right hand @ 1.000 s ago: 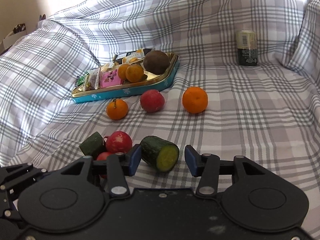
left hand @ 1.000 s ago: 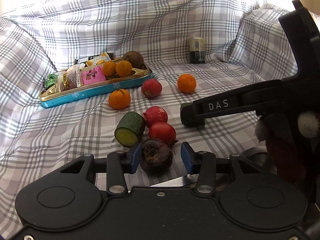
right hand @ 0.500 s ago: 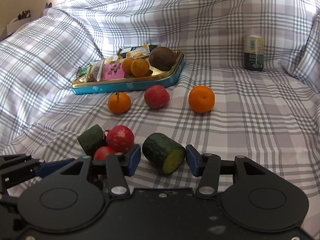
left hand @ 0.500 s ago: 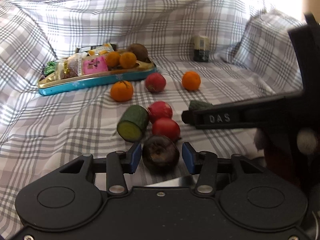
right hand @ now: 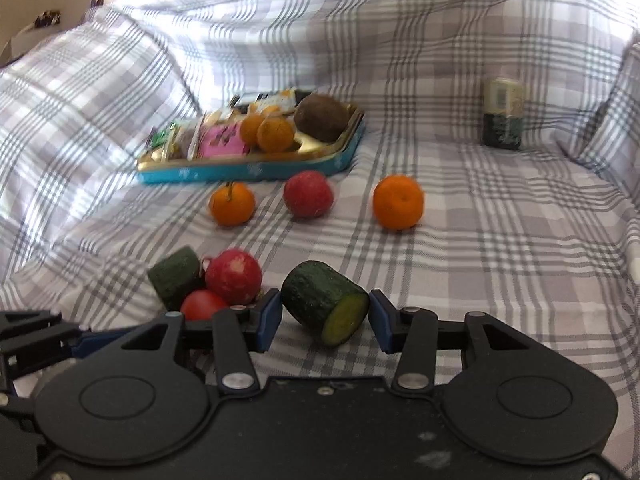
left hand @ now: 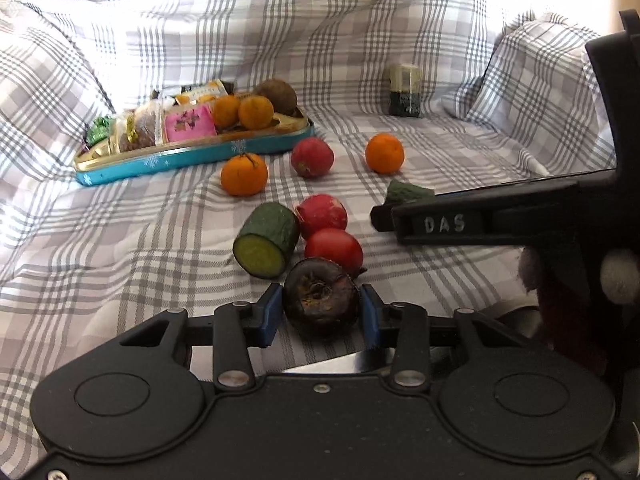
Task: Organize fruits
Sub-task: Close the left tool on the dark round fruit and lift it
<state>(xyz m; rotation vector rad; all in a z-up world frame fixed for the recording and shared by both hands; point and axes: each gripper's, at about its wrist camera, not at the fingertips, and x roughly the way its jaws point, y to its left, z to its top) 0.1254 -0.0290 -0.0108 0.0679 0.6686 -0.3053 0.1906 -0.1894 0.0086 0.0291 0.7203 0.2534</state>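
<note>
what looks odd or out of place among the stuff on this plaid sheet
Mostly the scatter: three small oranges, red round fruits and two cut cucumber chunks lie loose on the plaid sheet, outside the teal and gold tin tray. The dark purple round fruit has a shrivelled, crusty end.

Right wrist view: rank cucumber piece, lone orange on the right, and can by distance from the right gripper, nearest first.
1. Cucumber piece: between the right gripper's fingers, which are closing.
2. Lone orange: mid-cloth, right of the red fruit.
3. Can: far back right, upright.
</note>
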